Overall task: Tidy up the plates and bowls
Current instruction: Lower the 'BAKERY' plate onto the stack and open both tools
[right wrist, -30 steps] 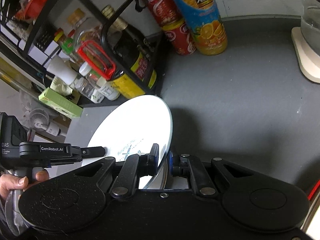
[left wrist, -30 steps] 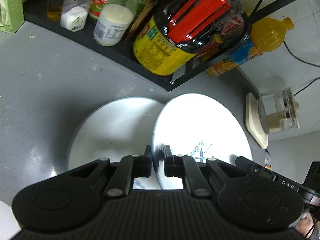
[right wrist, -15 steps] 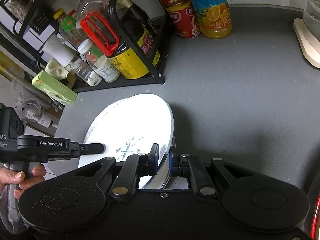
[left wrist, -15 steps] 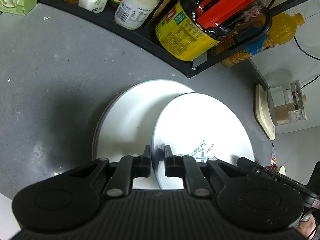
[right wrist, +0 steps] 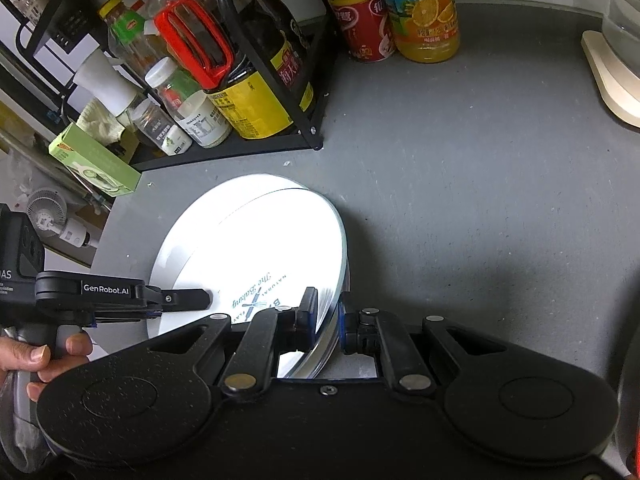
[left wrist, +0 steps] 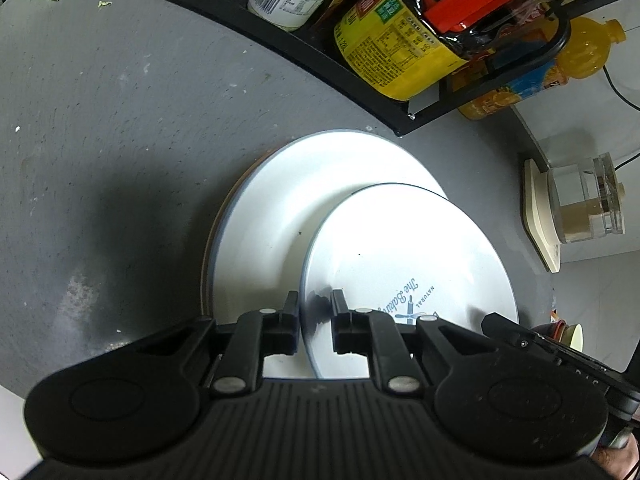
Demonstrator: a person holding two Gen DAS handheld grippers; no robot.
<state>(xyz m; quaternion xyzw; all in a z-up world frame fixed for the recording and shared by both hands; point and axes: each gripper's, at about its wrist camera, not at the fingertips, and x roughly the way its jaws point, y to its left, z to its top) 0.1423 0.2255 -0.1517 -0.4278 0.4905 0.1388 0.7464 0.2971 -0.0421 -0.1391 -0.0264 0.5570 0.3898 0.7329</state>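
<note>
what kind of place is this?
Most likely a home kitchen counter. A black wire rack holds sauce and seasoning bottles, with a big soy sauce jug in it. Beside it stand an orange juice bottle and red cans, and white plates lie on the grey countertop.

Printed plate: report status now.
Left gripper and right gripper both shut on printed plate. Tilted over larger plate. Nothing in the way.
</note>
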